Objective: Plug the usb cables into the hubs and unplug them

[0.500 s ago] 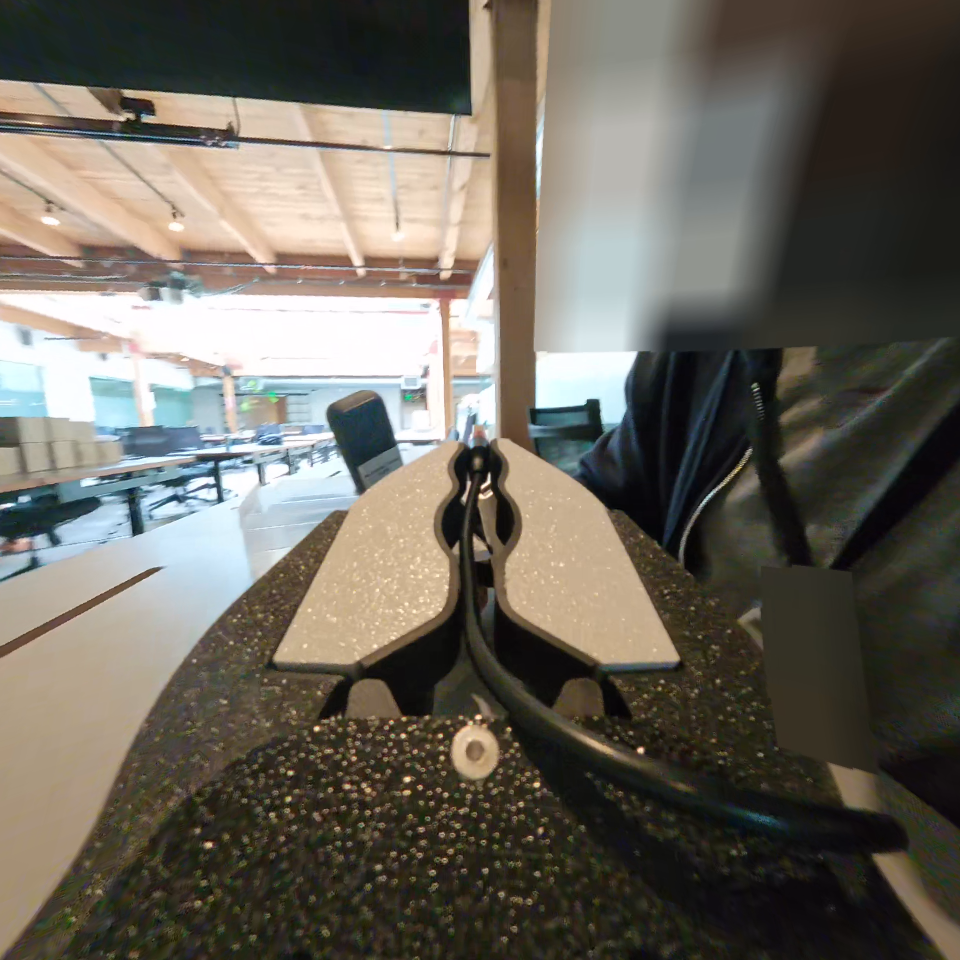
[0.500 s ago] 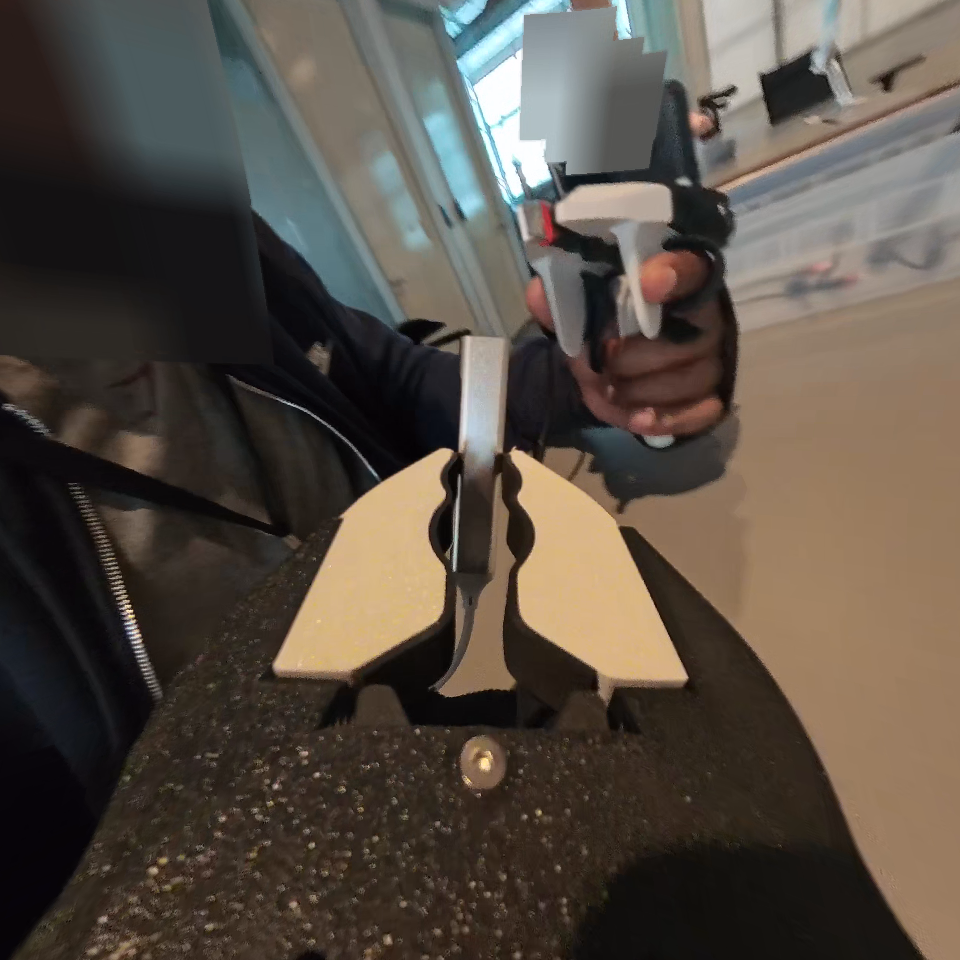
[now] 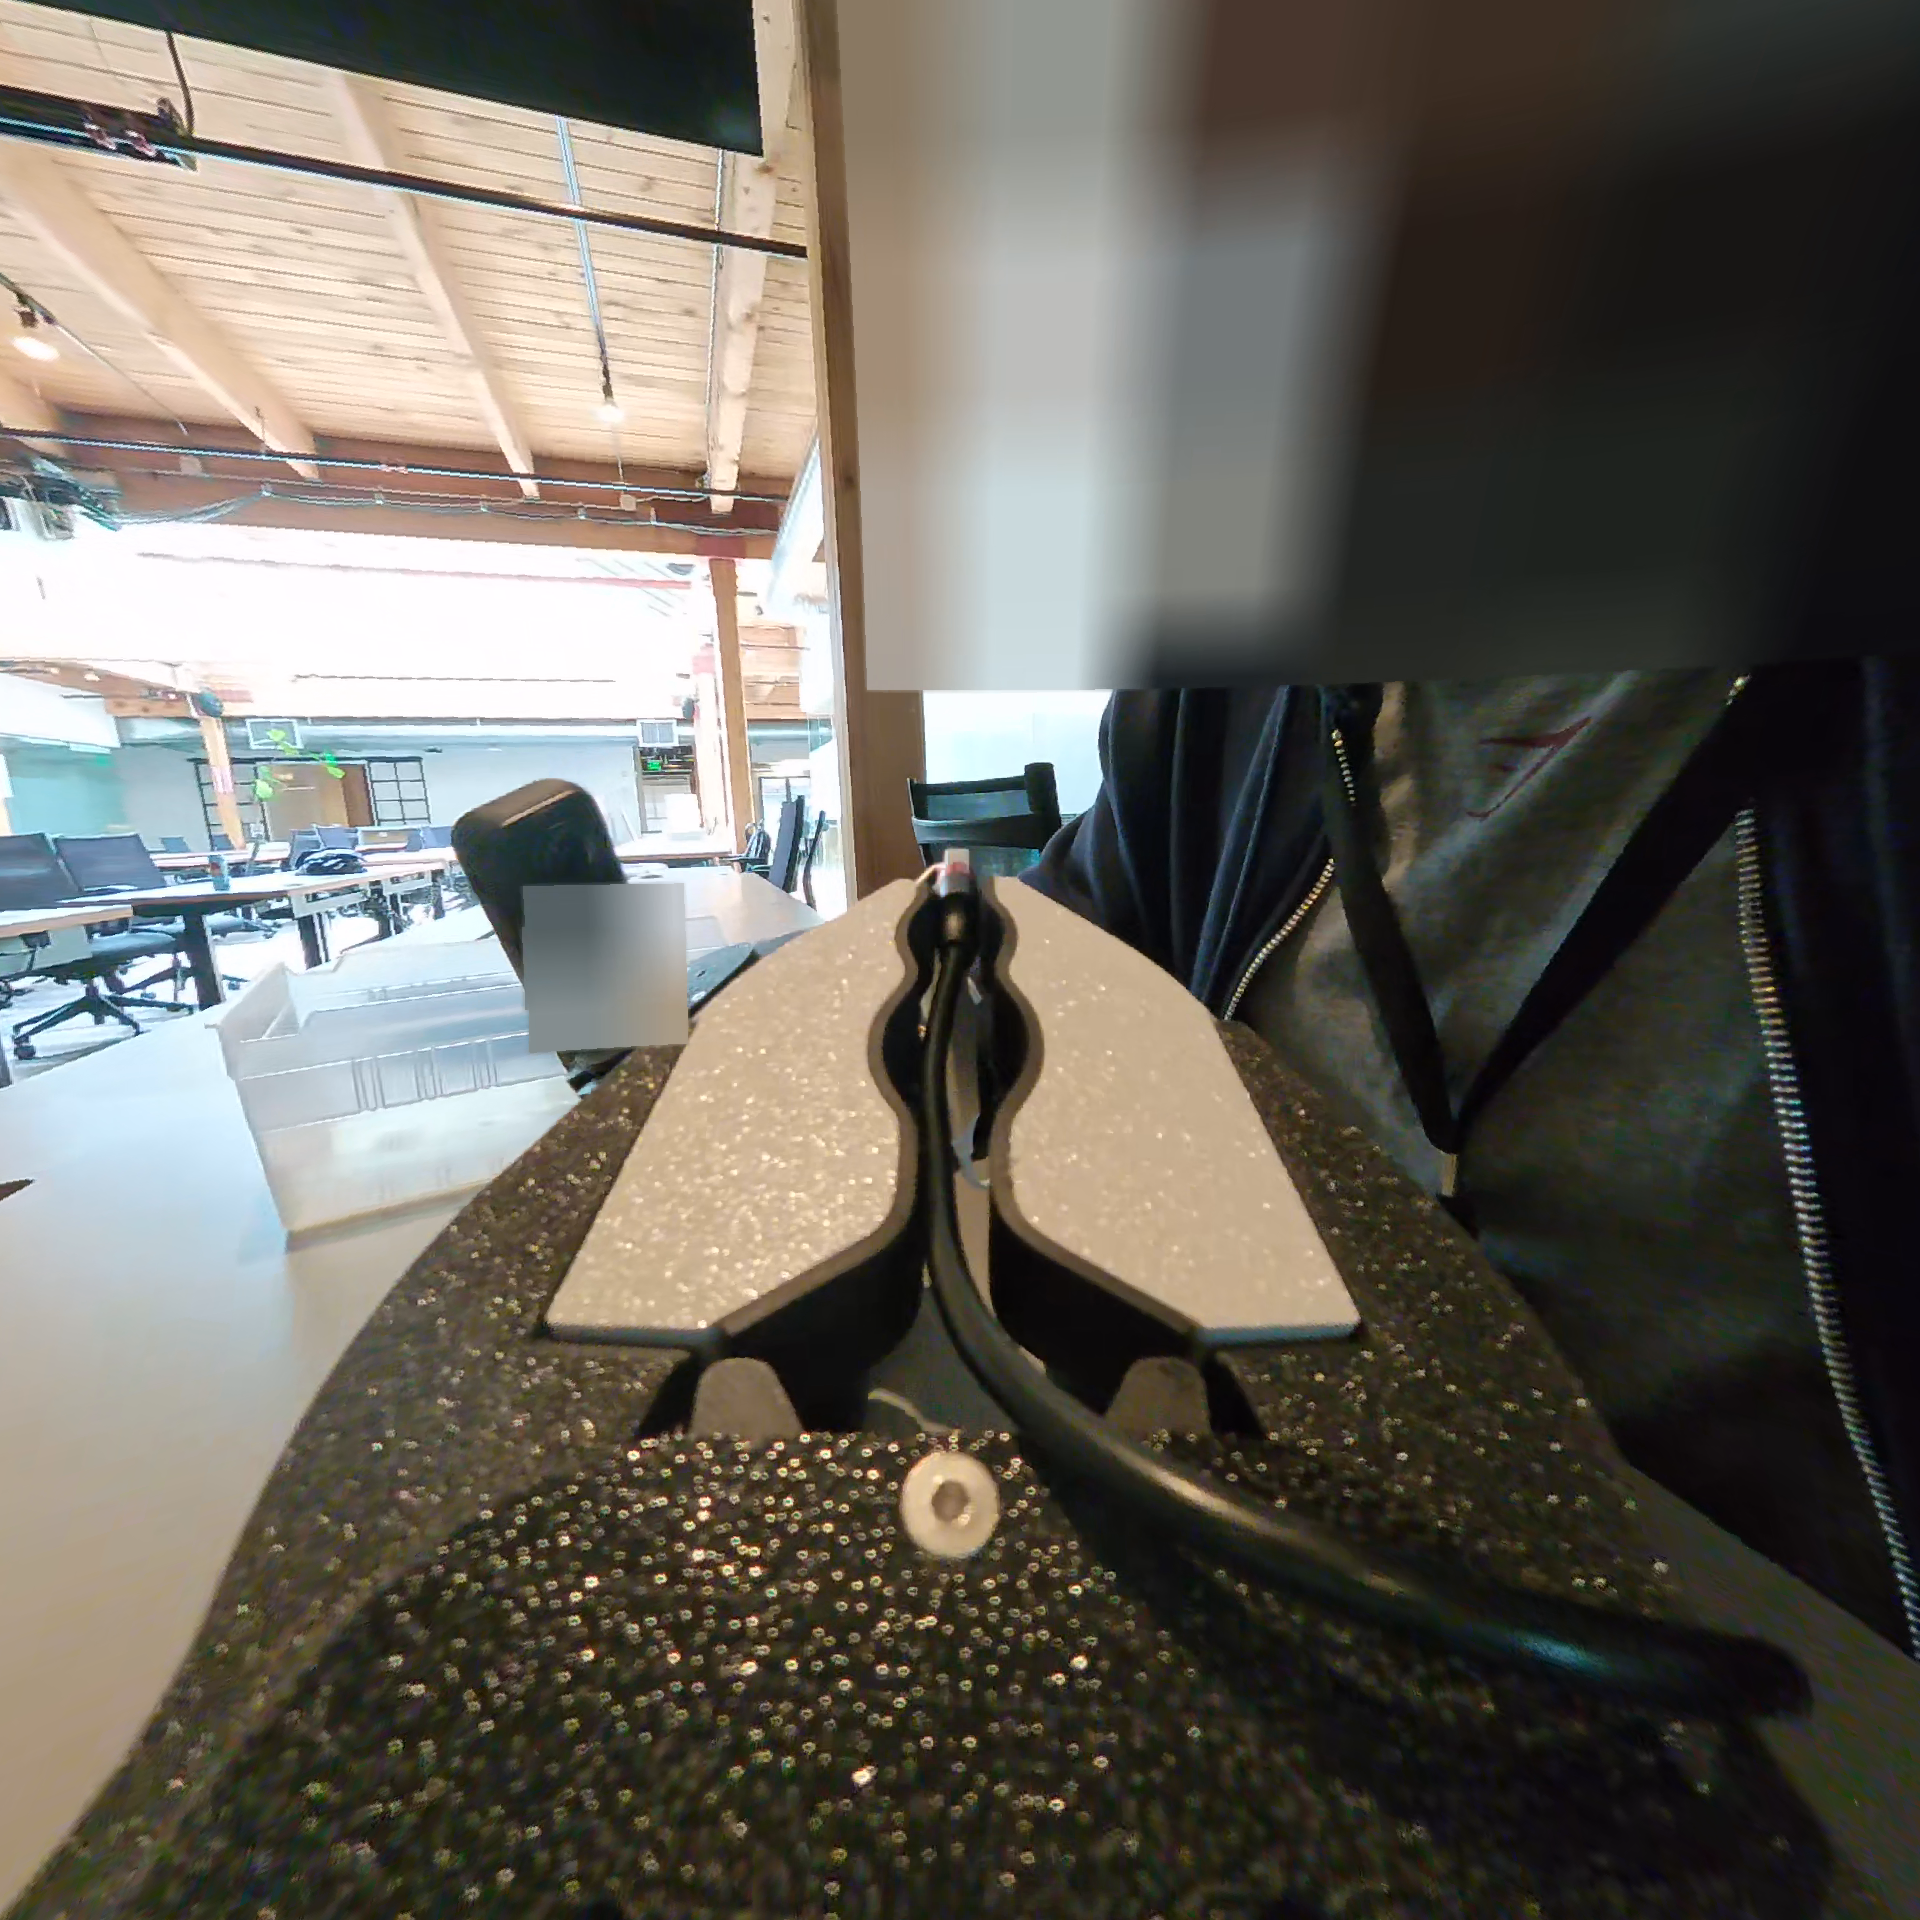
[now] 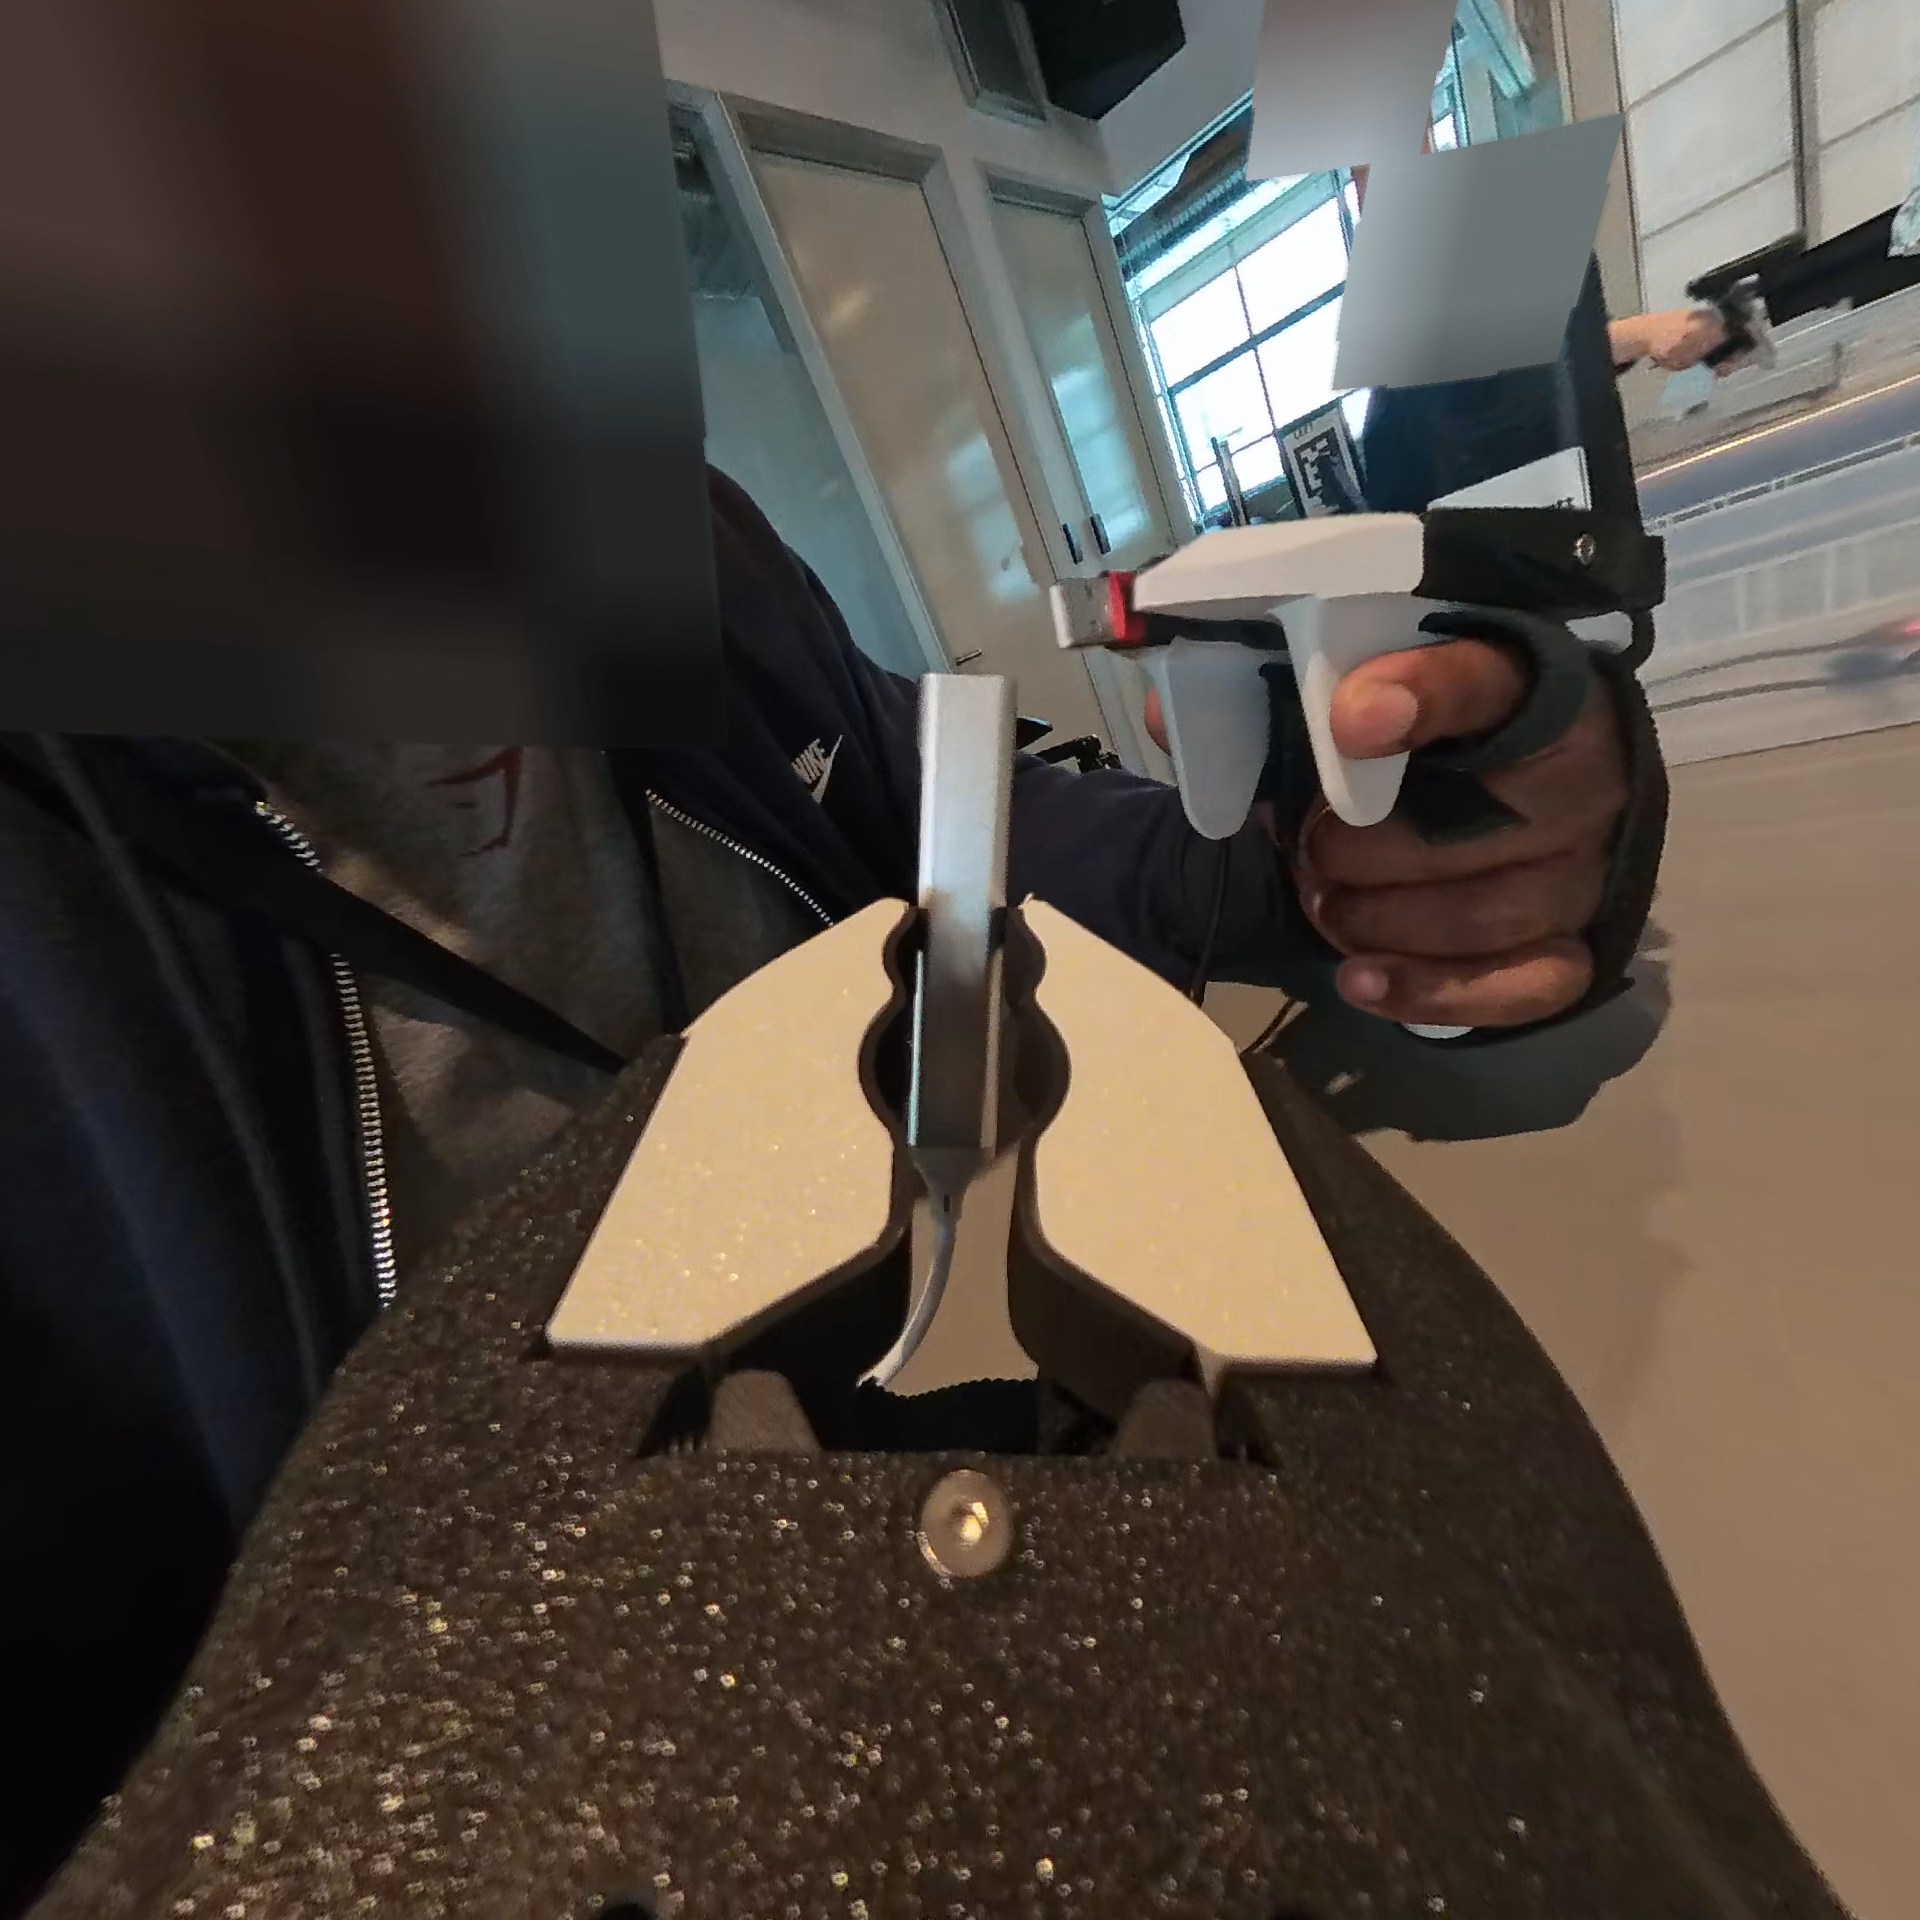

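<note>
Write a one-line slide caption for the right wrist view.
Right gripper clamps a silver USB hub upright while the left gripper, held opposite, presents a USB plug above it.

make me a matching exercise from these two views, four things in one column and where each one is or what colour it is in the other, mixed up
Things:
1. black cable
2. silver hub
3. clear plastic bin
4. red-tipped plug

Descriptions:
A. sticks out past the tips of the left claw, seen from the side
B. clamped upright in the right claw
C. stands on the white table
D. runs back between the left claw's fingers

Pairs: 1-D, 2-B, 3-C, 4-A
</note>
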Demonstrator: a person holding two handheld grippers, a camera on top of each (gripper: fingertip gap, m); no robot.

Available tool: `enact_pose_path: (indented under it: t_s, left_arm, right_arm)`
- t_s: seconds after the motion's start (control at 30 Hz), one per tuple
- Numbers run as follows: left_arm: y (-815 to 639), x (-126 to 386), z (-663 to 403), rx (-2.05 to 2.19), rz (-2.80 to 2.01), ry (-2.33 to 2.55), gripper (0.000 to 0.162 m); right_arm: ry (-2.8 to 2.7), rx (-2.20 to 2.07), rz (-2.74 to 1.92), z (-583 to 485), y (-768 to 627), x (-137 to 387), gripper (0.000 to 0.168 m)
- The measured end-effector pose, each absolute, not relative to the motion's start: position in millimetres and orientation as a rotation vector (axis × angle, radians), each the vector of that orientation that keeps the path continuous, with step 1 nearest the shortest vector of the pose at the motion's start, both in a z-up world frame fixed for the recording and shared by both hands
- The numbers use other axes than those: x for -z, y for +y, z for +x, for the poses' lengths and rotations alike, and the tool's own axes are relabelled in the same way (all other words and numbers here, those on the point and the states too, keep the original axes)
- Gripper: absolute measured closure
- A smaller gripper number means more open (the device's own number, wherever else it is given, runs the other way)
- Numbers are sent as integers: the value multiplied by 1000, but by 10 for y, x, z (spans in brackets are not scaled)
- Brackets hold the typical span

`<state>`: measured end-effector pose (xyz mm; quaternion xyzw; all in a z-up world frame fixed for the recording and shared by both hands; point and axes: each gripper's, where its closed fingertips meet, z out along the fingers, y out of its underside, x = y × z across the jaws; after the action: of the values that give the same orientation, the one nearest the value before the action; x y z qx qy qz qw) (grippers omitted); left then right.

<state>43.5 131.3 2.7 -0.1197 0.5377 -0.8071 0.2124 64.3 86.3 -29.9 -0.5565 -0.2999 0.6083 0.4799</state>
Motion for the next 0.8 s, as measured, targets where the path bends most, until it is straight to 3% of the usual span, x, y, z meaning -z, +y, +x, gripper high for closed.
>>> enact_pose_path:
  t_s: [0.37, 0.57, 0.8]
  left_arm:
    - [1345, -43, 521, 2213, -419, 1470, 155]
    - [1556, -57, 735, 2199, -674, 1347, 155]
    - [1722, -12, 918, 2241, -934, 1187, 155]
  right_arm:
    - [-710, -1262, -1433, 650, 1019, 376, 153]
    - [-616, -854, -1436, 896, 1260, 301, 153]
    - [-584, -29, -1490, 1311, 1520, 292, 153]
